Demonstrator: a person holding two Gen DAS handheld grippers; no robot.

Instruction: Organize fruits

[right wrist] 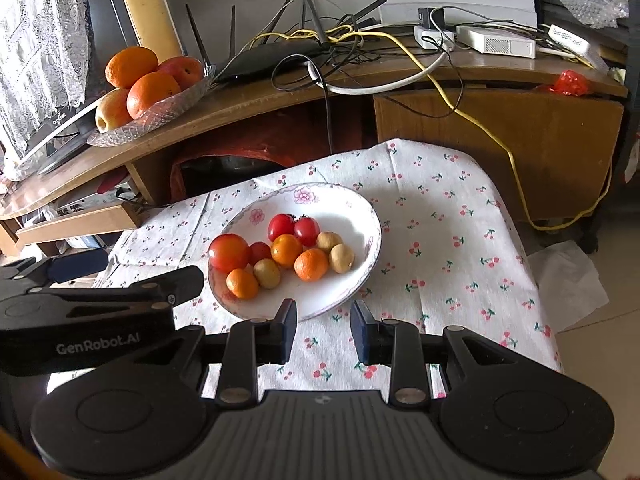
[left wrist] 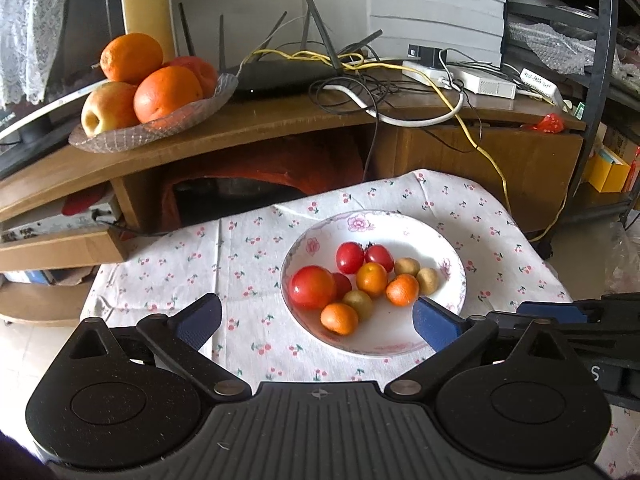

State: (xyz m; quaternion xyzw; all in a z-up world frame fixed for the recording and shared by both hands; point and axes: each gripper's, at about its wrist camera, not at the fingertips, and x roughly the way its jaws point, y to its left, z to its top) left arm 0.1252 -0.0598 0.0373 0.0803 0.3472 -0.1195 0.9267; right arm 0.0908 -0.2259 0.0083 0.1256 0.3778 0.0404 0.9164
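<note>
1. Lettering reading "GenRobot.AI" is showing in white on the side of the left gripper (right wrist: pixel 120 276) as it is lying across the right wrist view at 9 o'clock; in the left wrist view only a lone "S" is readable on the right gripper's body at 3 o'clock.
2. Fruit is sitting in a floral white plate (left wrist: pixel 404 340) on a cherry-print cloth (left wrist: pixel 168 264): one large tomato (left wrist: pixel 312 286), small red tomatoes, three small oranges (left wrist: pixel 339 318) and some tan-green round fruits whose kind is hard to make out.
3. Left gripper (left wrist: pixel 316 316) is hovering spread wide, holding nothing, its right pad over the plate's near rim.
4. Right gripper (right wrist: pixel 323 330) is hanging partly parted and empty at the plate's near edge, at 6 o'clock from the fruit.
5. Behind, a glass dish (left wrist: pixel 120 140) is holding large oranges and an apple on a wooden desk (left wrist: pixel 280 128), beside a black router (left wrist: pixel 280 74) and tangled cables.
6. Only the right wrist view is showing white paper (right wrist: pixel 568 280) lying on the floor at 3 o'clock.
7. Each gripper's far finger is being cut off in the other's view.
</note>
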